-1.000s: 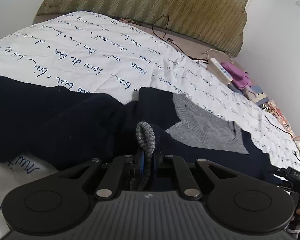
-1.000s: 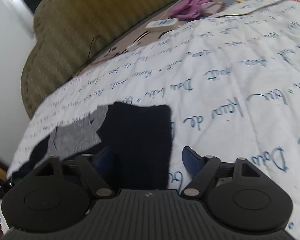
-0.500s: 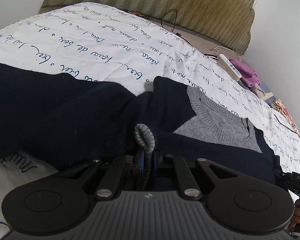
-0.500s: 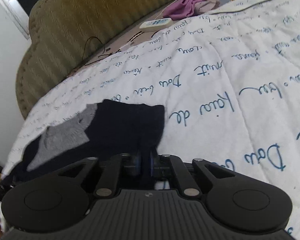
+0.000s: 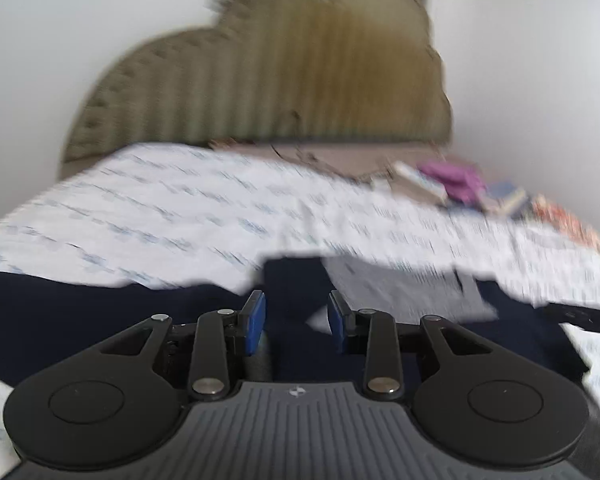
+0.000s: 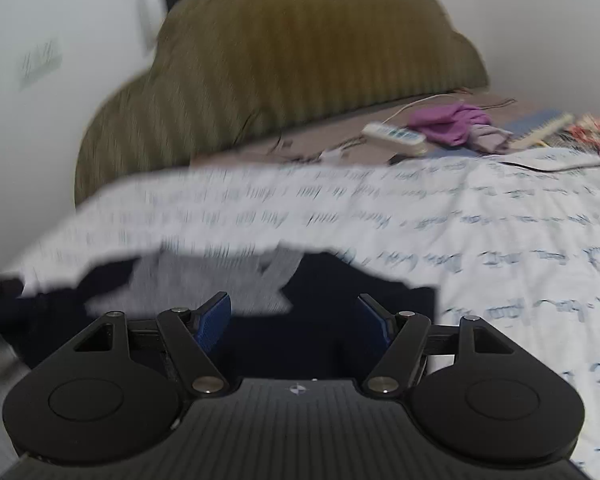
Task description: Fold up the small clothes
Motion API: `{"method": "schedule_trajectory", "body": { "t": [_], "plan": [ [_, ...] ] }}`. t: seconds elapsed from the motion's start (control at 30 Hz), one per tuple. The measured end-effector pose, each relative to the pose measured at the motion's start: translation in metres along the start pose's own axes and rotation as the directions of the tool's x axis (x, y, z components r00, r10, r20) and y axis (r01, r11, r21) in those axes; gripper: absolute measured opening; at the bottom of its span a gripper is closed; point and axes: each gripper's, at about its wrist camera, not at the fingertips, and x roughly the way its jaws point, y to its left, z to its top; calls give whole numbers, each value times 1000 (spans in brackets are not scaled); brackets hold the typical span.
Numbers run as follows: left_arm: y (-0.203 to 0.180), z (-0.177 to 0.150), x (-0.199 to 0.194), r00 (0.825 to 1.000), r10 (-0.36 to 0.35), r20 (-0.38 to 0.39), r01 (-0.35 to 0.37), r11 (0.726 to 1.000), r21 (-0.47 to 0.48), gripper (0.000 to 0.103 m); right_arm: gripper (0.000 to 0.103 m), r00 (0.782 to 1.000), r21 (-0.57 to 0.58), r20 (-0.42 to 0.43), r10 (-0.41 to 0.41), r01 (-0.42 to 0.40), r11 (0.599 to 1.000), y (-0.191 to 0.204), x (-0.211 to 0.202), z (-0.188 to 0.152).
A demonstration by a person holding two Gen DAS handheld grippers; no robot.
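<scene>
Your left gripper [image 5: 296, 318] and your right gripper [image 6: 295, 320] both stand spread with nothing between the blue pads, each over the one navy sweater [image 6: 340, 300] with its grey neck panel [image 5: 404, 288] lying on the bed. The white quilt [image 6: 480, 240] under it carries rows of blue handwritten script, too blurred to read. Beyond, by the olive headboard [image 6: 300, 60], lie a white power strip [image 6: 394, 134] and a purple cloth [image 6: 452, 122].

The left gripper [image 5: 296, 322] hovers with blue pads [image 5: 255, 322] parted, nothing between them; the right gripper [image 6: 294, 322] is spread wider.
</scene>
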Motion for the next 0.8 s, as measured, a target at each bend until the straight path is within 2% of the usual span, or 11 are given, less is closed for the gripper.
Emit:
{"method": "schedule_trajectory", "body": {
  "t": [0.17,0.2,0.37,0.5,0.57,0.63,0.67,0.7,0.73,0.77,0.8],
  "plan": [
    [-7,-27,45,990,73,-122,-73,997,11,33,76,993,-3,-80,-83,83,997,-4,35,-31],
    [-3,-33,50,990,72,-122,-74,997,-9,35,78,997,-8,-40,-69,69,998,-4,33,-38],
    [-7,-39,53,991,99,-92,-98,995,21,35,88,997,-27,-49,-59,57,998,2,36,-41],
    [5,-34,25,998,35,-57,-39,997,-63,36,90,996,-49,-50,-80,78,996,8,37,-43],
    [22,-31,-9,1000,11,27,-7,991,-137,46,90,995,-41,-46,-83,81,996,7,35,-43],
    [50,-32,-48,983,74,170,-36,975,-221,82,91,996,-37,-43,-82,81,996,7,34,-44],
    [66,-32,-63,966,136,222,-70,957,-281,86,91,996,-35,-44,-81,79,996,7,34,-44],
    [90,-33,-78,944,211,255,-105,922,-374,87,91,996,-33,-44,-78,77,996,6,35,-44],
    [116,-33,-87,934,258,247,-117,874,-472,87,92,996,-31,-45,-76,75,997,6,35,-44],
    [143,-35,-92,932,285,225,-112,815,-569,87,92,996,-30,-44,-75,74,997,6,34,-44],
    [170,-40,-97,932,305,198,-98,736,-670,87,92,996,-28,-44,-75,74,997,6,35,-44]
  ]
}}
